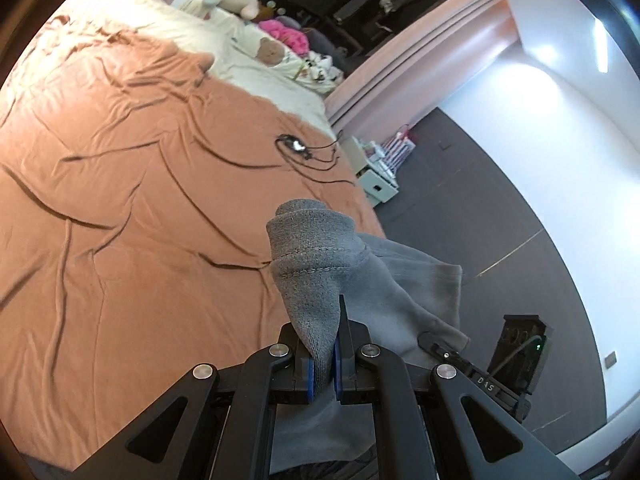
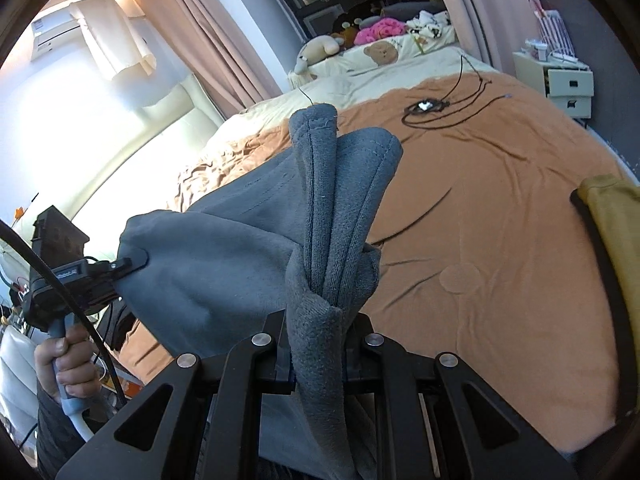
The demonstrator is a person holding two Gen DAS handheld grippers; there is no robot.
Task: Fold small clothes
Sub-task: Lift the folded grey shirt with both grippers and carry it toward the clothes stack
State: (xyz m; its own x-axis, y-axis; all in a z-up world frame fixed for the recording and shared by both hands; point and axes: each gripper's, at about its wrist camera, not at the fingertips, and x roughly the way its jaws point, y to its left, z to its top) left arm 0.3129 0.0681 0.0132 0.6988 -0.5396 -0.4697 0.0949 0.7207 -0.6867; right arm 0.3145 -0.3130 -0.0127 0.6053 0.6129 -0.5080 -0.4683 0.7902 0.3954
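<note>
Left tool: I have the left tool (image 1: 323, 364) pinching a bunched hem of the grey garment (image 1: 320, 280), blue pads pressed tight on the cloth.
Right tool: my right tool (image 2: 320, 344) is clamped on a thick gathered wad of the same grey garment (image 2: 224, 264); its pads are buried under the fabric.
Garment's place: it hangs in the air, stretched between both tools above the bed (image 1: 120, 200), with the orange bedspread well below it.
Risk, slip: I judge the right grip the weaker one, since several layers are bunched in it and an inner layer could slide out when I spread or lay the cloth.
Risk, crooked fold: the edges are rolled and twisted at both tools, so the garment could land creased rather than flat.
Risk, snag: a black cable (image 2: 432, 110) lies coiled on the bedspread at about 1 o'clock in the right view; laying the cloth that far out could drag it.
Risk, crowding: a yellow cloth (image 2: 612, 216) sits at 3 o'clock on the bed's edge, near my landing area.
Hidden: the garment's lower part drops below both views, so I cannot tell its kind or how it hangs.
Hard to make out: the person's hand (image 2: 66, 364) shows only on the left tool's handle.
</note>
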